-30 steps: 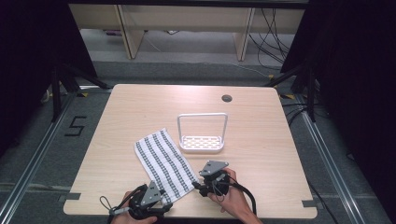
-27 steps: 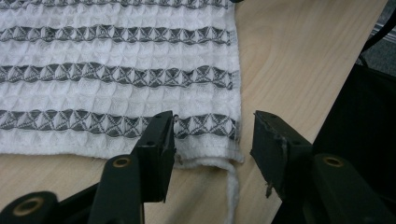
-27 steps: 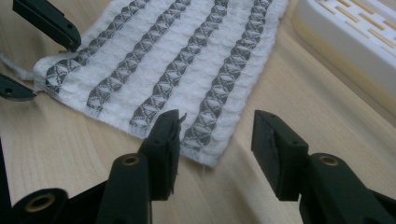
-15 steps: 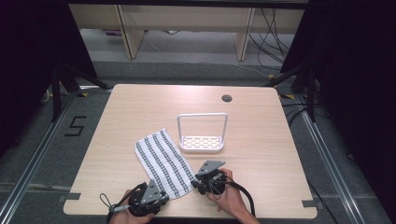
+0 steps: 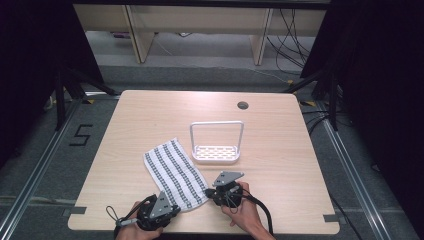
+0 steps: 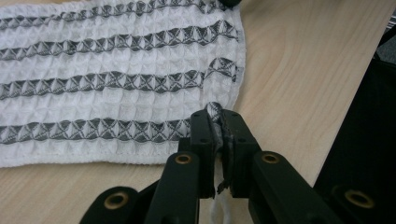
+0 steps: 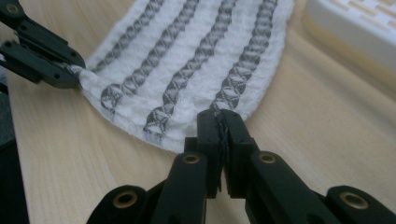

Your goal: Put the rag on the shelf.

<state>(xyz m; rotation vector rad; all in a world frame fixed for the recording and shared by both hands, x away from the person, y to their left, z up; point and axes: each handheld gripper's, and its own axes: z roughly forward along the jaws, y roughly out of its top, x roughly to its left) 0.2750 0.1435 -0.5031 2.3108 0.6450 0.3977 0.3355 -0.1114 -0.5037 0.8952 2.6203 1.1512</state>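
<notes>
Left gripper (image 6: 218,122) pinches one near corner of the towel (image 5: 175,172), its jaws closed on the cloth close to the worktop's (image 5: 150,115) front edge. Right gripper (image 7: 219,122) clamps the other near corner, jaws shut on the hem. Between them the towel lies flat, running diagonally away toward the white rack (image 5: 216,150), which stands just beside its far end. Bare worktop spreads wide to the left, right and behind the rack.
</notes>
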